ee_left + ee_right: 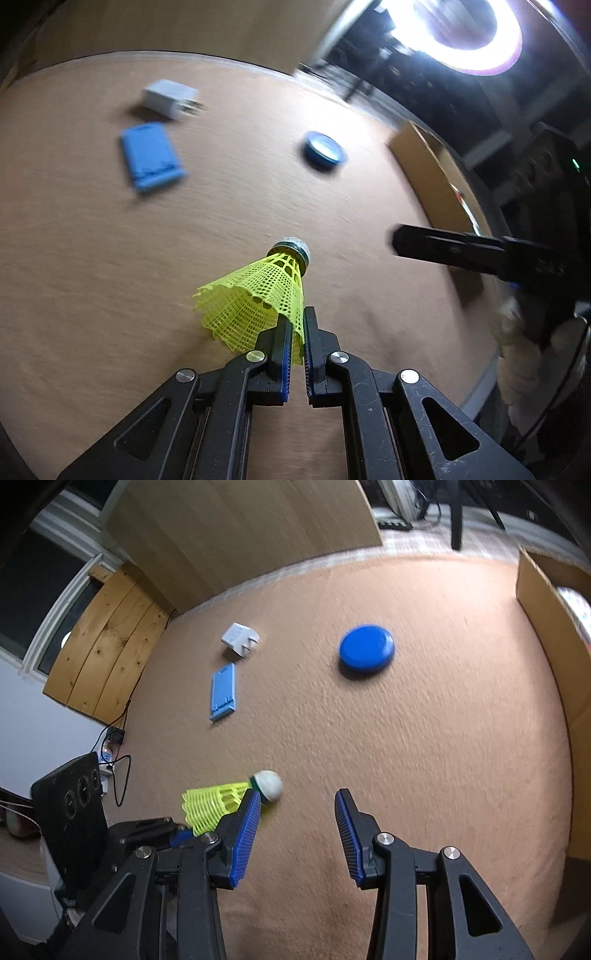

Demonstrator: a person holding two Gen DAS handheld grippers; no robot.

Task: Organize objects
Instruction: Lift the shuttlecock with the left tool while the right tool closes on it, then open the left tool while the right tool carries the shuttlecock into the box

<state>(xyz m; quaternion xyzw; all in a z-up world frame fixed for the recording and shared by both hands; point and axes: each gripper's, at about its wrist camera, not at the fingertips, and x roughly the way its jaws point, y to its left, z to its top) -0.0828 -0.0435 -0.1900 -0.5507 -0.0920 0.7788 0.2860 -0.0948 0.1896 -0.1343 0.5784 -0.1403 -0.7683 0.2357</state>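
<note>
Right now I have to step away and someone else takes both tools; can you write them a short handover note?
Left tool: shut on the skirt of the yellow shuttlecock, cork end pointing away from it.
Right tool: open, nothing between its fingers, beside the shuttlecock.
On the table: white charger, light blue case next to it, blue disc apart to the right. A cardboard box stands at the right edge.
Done: shuttlecock picked up.
Left: put it away, then the charger, case and disc. The box looks like the likely place, but that is a guess.
</note>
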